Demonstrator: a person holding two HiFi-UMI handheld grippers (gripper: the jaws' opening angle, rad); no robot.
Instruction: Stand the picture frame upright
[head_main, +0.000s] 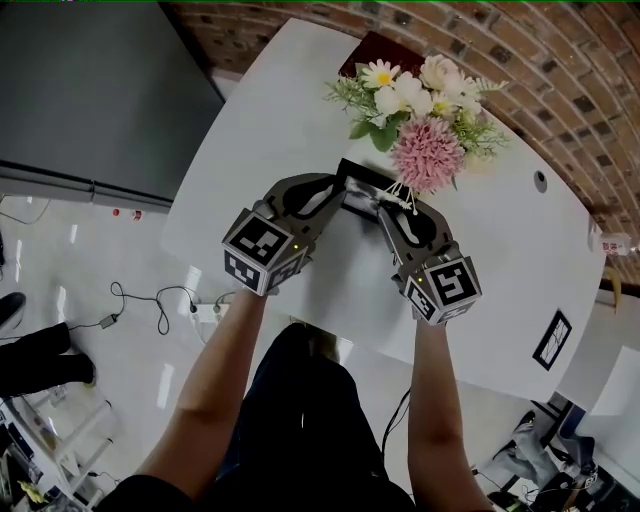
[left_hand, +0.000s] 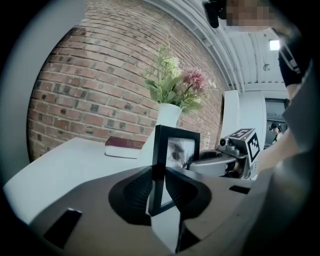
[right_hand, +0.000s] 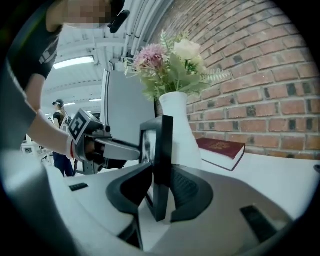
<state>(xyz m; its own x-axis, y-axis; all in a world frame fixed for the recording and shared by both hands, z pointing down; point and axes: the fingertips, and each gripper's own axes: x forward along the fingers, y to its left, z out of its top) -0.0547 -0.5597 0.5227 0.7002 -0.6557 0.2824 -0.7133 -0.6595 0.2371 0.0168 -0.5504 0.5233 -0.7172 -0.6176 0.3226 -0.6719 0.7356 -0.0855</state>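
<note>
Head view: picture frame (head_main: 360, 185) upright on table (head_main: 260, 130), near side of flowers (head_main: 420, 110). Left gripper view: left gripper (left_hand: 159, 187) clamps its left edge. Right gripper view: right gripper (right_hand: 161, 185) jaws opening around right edge; an unpropped frame risks toppling.

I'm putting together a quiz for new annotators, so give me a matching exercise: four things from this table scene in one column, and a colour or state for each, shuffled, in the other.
1. picture frame
2. book
3. vase
4. left hand-held gripper

A. white, holding flowers
B. shut on a black edge
C. dark red, lying flat
D. black border, upright

Pairs: 1-D, 2-C, 3-A, 4-B
</note>
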